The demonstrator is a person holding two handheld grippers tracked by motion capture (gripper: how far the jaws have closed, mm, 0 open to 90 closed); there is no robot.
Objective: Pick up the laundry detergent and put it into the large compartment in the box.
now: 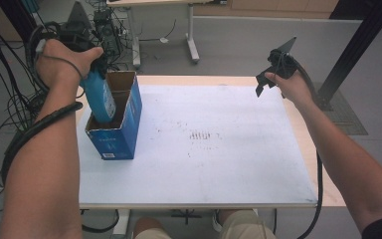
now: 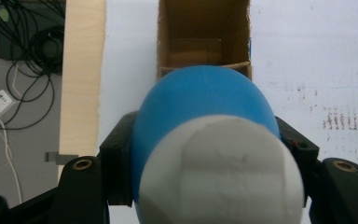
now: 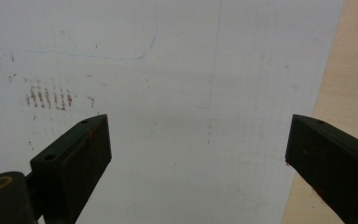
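Note:
A blue bottle [image 1: 100, 97] with a white end [image 2: 223, 172] hangs tilted in the mouth of an open blue cardboard box [image 1: 125, 130] at the table's left. My left gripper [image 1: 97, 72] is shut on the bottle, one jaw on each side. In the left gripper view the bottle [image 2: 205, 100] sits just above the box's brown inside [image 2: 200, 28], which has a cardboard divider. Above the table's far right corner, my right gripper [image 1: 265, 82] is open with nothing in it. Its jaws stand wide apart over the white sheet [image 3: 198, 149].
A white sheet [image 1: 219, 164] with faint brown marks [image 1: 202, 135] covers most of the wooden table [image 1: 306, 149]. Cables [image 1: 15, 104] lie on the floor at left. Desk legs [image 1: 192, 47] stand behind the table and a black post [image 1: 358, 45] rises at the right.

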